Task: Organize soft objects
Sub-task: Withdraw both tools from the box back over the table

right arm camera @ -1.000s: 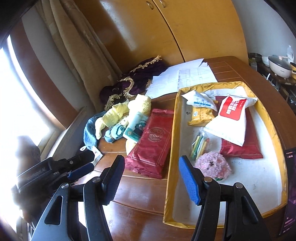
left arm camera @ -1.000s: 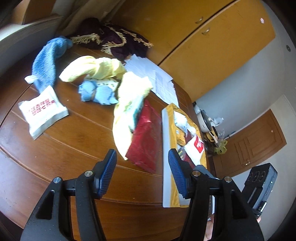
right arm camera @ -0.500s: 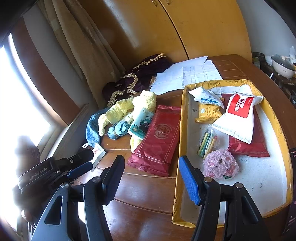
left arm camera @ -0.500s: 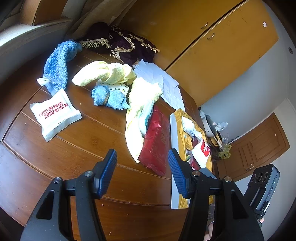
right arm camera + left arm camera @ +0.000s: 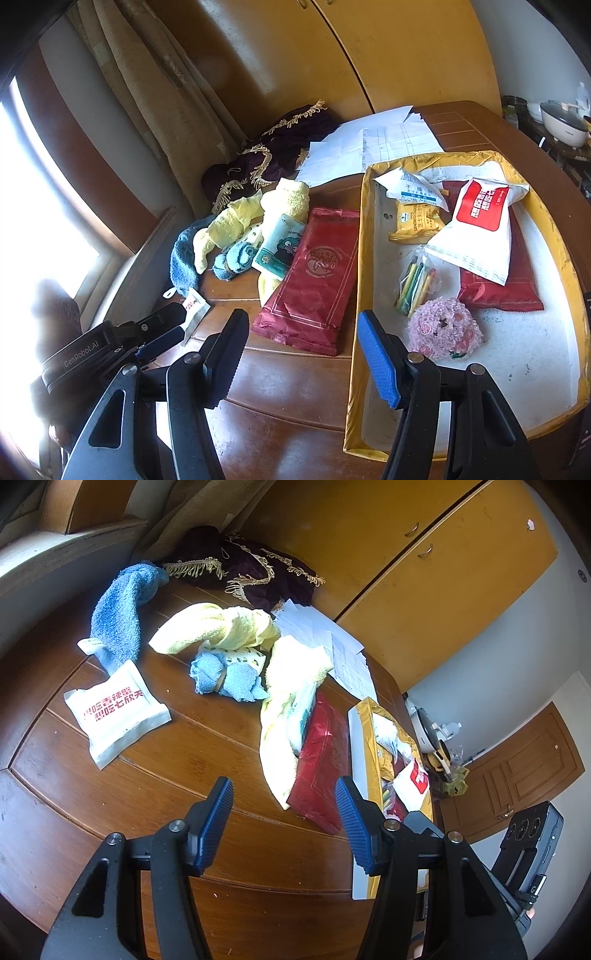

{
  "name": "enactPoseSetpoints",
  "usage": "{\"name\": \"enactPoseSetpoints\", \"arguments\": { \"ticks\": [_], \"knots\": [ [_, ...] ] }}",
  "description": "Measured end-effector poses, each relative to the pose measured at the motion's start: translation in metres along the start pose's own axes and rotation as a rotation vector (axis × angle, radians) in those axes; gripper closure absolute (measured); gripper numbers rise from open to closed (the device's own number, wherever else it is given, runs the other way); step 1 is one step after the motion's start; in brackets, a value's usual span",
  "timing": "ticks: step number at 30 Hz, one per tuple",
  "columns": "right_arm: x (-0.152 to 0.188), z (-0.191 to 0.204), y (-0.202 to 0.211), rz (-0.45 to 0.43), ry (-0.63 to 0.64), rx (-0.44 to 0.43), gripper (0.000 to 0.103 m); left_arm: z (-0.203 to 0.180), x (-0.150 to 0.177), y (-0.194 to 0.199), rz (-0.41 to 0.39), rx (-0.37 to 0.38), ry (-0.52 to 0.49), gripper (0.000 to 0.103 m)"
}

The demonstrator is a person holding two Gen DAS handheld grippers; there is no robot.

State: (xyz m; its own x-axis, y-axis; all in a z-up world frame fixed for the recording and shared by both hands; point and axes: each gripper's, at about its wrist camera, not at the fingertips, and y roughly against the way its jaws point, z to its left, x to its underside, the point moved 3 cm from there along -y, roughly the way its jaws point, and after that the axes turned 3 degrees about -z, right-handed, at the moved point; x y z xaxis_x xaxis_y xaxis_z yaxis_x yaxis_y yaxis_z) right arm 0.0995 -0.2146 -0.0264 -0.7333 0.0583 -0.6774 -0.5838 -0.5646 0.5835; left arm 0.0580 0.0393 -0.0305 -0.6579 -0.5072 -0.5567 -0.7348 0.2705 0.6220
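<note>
On the brown worktop [image 5: 110,782], my left gripper [image 5: 284,812] is spread wide and holds nothing. My right gripper [image 5: 299,354] is spread wide too, with its right finger over the yellow tray [image 5: 364,258] edge. At 12 o'clock from my left gripper lies a yellow towel [image 5: 280,716], touching a red packet [image 5: 321,760]. At 11 o'clock are a small blue cloth [image 5: 225,679] and a white packet [image 5: 114,712]. A pink fluffy ball [image 5: 445,328] sits in the tray, at 2 o'clock from my right gripper.

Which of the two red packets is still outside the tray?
The long red packet lying on the table beside the tray; the other red packet lies inside, under a white pouch.
</note>
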Motion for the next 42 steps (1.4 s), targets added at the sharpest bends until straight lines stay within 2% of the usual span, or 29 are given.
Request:
{"name": "enactPoseSetpoints", "arguments": {
  "ticks": [23,34,42],
  "knots": [
    [0.005,0.015,-0.004,0.021,0.018,-0.026,0.040,0.024,-0.007,0.010,-0.034,-0.084,0.038,0.047],
    [0.008,0.050,-0.024,0.076,0.069,-0.099,0.040,0.042,-0.012,0.016,-0.051,-0.104,0.083,0.047],
    [0.008,0.064,-0.040,0.097,0.089,-0.107,0.040,0.059,-0.017,0.024,-0.075,-0.149,0.108,0.047]
  ]
}}
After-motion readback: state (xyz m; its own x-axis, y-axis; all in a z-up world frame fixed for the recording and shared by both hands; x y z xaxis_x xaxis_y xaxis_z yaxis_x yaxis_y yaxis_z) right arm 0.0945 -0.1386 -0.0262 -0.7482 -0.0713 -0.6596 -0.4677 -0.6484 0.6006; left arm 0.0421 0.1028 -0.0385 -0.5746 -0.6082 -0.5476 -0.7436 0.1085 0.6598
